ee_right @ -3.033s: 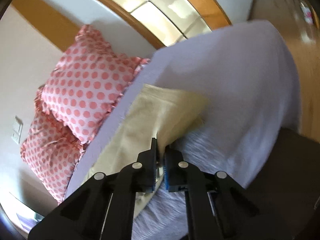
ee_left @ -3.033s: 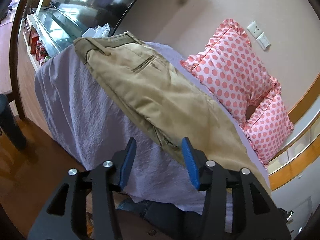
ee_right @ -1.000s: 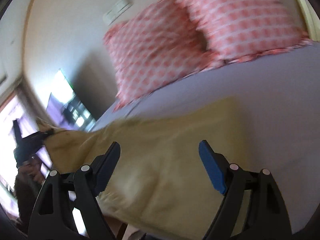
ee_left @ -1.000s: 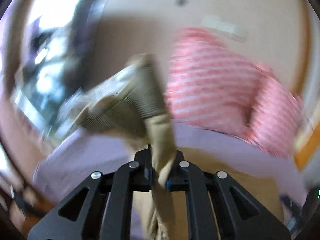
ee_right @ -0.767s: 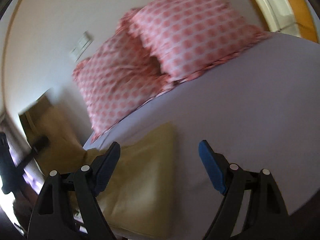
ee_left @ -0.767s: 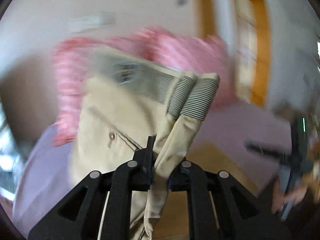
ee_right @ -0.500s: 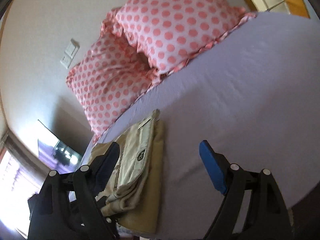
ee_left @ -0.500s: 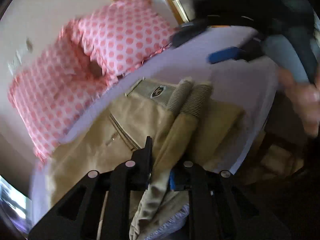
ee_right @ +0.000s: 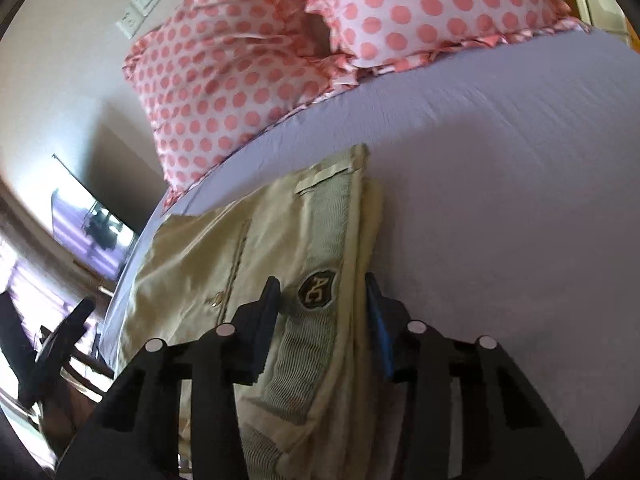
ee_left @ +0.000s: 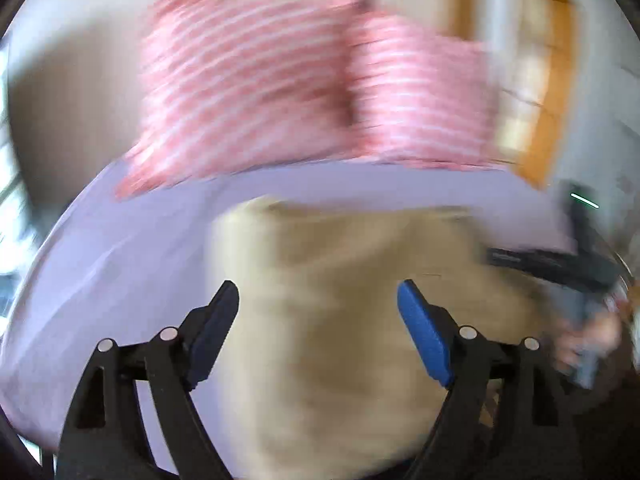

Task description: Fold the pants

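The khaki pants lie folded on the lilac bed sheet, waistband with its dark badge on top at the right edge. In the blurred left wrist view the pants fill the lower middle. My left gripper is open and empty above them. My right gripper is open, its jaws either side of the waistband near the bed's front edge, not closed on it. It also shows at the right of the left wrist view.
Two pink polka-dot pillows lean on the wall at the head of the bed. A television stands at the far left. The other gripper shows at the lower left of the right wrist view.
My left gripper has let go of the waistband and opened, pulling back over the folded pants. My right gripper has come down around the waistband edge.
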Demonstrator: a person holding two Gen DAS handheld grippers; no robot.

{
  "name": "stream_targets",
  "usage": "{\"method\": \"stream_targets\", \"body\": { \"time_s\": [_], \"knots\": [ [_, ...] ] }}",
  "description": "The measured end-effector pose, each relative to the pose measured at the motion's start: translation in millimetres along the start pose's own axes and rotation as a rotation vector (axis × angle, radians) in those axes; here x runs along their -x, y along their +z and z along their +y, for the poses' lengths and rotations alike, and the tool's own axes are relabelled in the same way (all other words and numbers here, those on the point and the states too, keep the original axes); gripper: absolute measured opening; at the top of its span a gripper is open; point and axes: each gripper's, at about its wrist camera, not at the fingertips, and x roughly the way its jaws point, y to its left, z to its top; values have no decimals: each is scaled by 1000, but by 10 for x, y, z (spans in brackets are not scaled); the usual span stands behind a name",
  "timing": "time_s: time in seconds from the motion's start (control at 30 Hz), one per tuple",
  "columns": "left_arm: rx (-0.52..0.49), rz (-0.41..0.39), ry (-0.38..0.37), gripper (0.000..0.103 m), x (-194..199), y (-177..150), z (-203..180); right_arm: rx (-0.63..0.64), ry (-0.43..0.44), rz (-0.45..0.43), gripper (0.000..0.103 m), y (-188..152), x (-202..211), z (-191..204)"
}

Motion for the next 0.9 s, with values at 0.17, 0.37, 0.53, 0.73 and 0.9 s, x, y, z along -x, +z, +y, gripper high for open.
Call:
{"method": "stream_targets", "body": {
  "time_s": [0.17, 0.37, 0.53, 0.73, 0.9],
  "knots": [
    [166, 205, -80, 82, -401, -93, 490, -60, 52, 4, 44, -3, -18, -70],
    [178, 259, -267, 89, -665, -14, 383, -83, 134, 42, 42, 61, -49, -167],
    [167, 294, -278, 93, -822, 104, 284, -80, 172, 77, 28, 112, -98, -180],
    [334, 309, -349, 15, -952, 190, 653, -227, 386, 144, 15, 195, -175, -394],
    [210, 220, -286, 8, -854, 595, 447, -100, 355, 103, 12, 751, -121, -34]
  ]
}}
